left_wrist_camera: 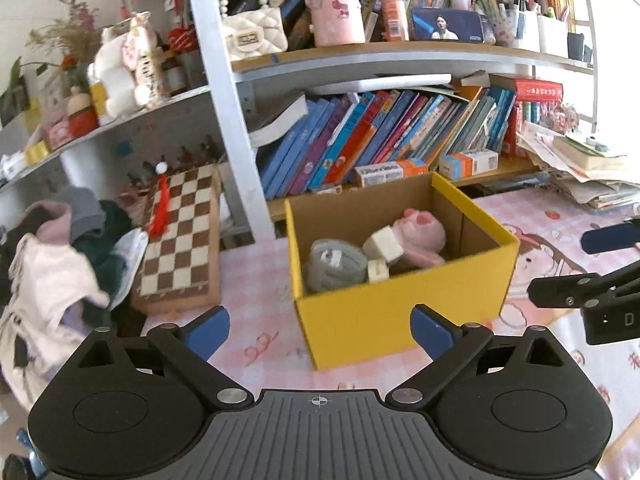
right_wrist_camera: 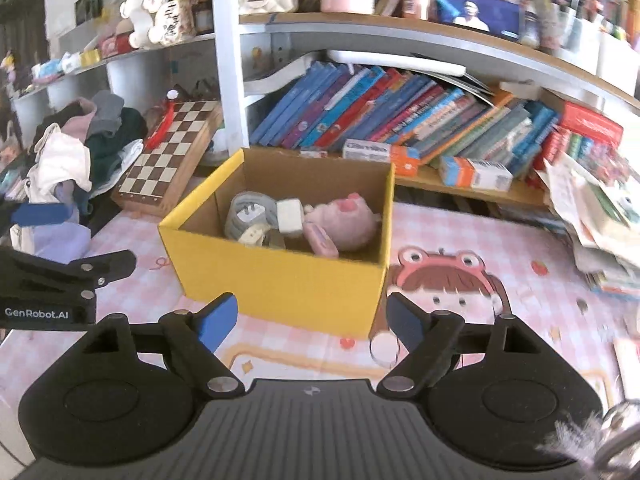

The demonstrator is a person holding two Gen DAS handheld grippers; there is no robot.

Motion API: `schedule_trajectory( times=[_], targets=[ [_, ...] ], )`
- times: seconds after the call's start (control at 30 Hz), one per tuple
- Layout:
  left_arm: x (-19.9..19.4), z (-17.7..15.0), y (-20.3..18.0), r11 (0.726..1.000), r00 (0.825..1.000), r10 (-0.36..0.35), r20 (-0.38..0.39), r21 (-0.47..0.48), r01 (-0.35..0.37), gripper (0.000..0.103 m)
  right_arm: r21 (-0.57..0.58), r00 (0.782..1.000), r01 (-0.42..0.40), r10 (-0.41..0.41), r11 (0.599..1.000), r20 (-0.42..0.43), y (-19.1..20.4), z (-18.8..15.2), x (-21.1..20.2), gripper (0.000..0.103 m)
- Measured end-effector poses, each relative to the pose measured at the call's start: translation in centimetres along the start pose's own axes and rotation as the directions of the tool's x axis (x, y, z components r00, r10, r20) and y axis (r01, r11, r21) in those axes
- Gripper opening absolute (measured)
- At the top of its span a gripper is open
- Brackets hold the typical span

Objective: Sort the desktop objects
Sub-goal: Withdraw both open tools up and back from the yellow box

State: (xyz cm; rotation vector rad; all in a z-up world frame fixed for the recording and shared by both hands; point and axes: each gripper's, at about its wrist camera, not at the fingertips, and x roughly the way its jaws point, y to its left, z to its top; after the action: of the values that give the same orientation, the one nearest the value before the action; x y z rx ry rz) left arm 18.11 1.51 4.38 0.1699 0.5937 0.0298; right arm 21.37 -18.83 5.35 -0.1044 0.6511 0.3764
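Yellow box [left_wrist_camera: 400,312] on pink desk mat [right_wrist_camera: 480,248] | holds pink plush [left_wrist_camera: 424,232], white blocks, possibly tape roll | left gripper [left_wrist_camera: 320,332] spread, empty | right gripper [right_wrist_camera: 312,320] spread, empty

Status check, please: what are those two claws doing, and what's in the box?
Left gripper open, empty. Right gripper open, empty. Yellow cardboard box holds pink plush toy. Nothing blocking.

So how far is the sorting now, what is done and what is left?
Done: the yellow box already holds a pink plush toy, a white charger and a grey cable roll. In hand: nothing; the left claw and right claw are both open and empty. Left: I see no loose small item on the pink mat near the box.
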Motion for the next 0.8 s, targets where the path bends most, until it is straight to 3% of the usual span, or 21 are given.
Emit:
schedule_trajectory(
  times=[0.17,0.43,0.57,0.8],
  targets=[
    [-2.1,-2.1,-0.6,1.0,1.0,0.009,-0.018,0.008,-0.009,0.099,0.033,0.998,0.056,-0.056,0.998,0.015,1.1,-3.1,-2.2,0.085],
    [-4.5,-5.4,-1.5,0.998,0.999,0.034,-0.029,-0.056,-0.036,0.099,0.114,0.991,0.127,-0.13,0.985,0.028,2.2,-7.5,-5.0,0.09],
    [-5.6,-6.8,-2.1,0.998,0.999,0.031,-0.038,-0.06,-0.033,0.099,0.161,0.99,0.137,-0.142,0.977,0.021,2.5,-8.7,-5.8,0.094],
    [-6.3,-8.3,-2.4,0.997,0.997,0.022,-0.076,-0.07,-0.027,0.099,0.14,0.976,0.21,-0.215,0.968,0.021,3.5,-9.8,-6.6,0.098]
  ],
)
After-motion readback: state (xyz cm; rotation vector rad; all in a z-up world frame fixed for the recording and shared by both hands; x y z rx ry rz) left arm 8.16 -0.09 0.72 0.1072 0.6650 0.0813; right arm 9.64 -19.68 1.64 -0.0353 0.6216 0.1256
